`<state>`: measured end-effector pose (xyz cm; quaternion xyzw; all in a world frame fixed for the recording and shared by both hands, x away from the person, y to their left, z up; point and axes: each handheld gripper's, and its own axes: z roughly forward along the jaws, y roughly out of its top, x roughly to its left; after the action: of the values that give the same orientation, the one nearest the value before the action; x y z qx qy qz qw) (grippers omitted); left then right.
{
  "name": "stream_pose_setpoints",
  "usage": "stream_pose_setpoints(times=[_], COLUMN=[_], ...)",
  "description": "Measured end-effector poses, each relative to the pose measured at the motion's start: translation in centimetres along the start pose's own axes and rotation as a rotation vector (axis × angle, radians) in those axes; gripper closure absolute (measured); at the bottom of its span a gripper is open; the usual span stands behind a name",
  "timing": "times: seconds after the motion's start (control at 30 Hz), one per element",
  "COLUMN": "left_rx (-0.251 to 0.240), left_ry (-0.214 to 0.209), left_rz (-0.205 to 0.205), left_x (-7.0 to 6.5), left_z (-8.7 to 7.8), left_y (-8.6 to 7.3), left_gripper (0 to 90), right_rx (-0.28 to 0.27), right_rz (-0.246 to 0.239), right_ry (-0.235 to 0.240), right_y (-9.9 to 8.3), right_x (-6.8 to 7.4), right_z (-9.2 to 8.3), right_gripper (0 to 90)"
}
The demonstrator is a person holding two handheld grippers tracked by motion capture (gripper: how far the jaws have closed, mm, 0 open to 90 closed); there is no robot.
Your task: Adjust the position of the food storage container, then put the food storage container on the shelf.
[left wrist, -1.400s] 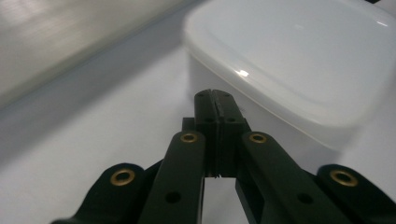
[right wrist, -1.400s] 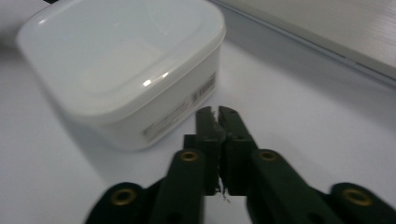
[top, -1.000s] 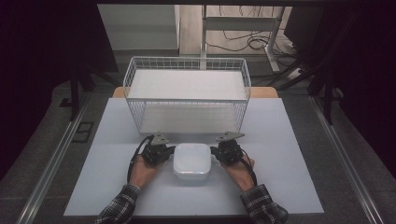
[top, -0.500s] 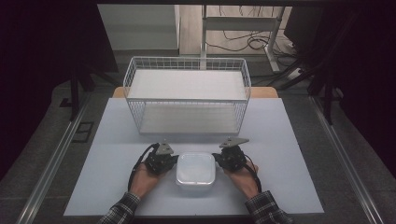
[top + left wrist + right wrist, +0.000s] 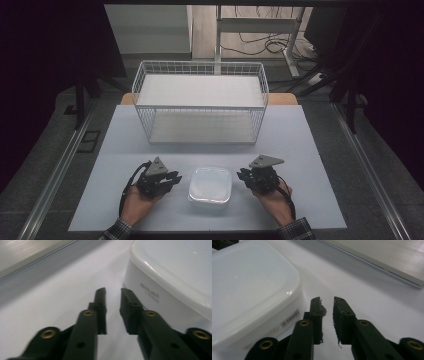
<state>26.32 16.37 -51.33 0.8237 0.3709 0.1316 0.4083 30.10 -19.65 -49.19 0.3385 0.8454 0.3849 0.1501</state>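
The white lidded container (image 5: pixel 210 186) sits on the table between your two tongs, just inboard of each. Your left gripper (image 5: pixel 172 178) and right gripper (image 5: pixel 241 175) lie about equally near it (neither touching, it seems). Both pairs of jaws stand slightly apart, holding nothing. The container looks roughly square, with no clear long axis.

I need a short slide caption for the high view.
White lidded container between left gripper and right gripper, before wire basket.
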Motion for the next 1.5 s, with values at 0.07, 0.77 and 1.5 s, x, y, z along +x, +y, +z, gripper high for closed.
stream_pose_setpoints(times=[0.07, 0.77, 1.5], left_rx=[-0.018, -0.041, -0.034], left_ry=[0.009, -0.037, -0.238], left_rz=[-0.011, -0.023, -0.054], left_x=[-0.1, -1.4, -2.5], left_z=[-0.9, -2.2, 3.1], left_y=[-0.6, -0.8, 2.8], left_gripper=[57.4, 19.3, 17.0], right_rx=[-0.009, 0.002, 0.035], right_rz=[0.0, 0.059, 0.07], right_ry=[-0.001, 0.072, 0.19], right_y=[-0.5, -1.4, 1.2], right_x=[0.2, 1.4, 4.3], right_z=[-1.1, -3.2, 0.9], right_gripper=[66.1, 26.0, 13.3])
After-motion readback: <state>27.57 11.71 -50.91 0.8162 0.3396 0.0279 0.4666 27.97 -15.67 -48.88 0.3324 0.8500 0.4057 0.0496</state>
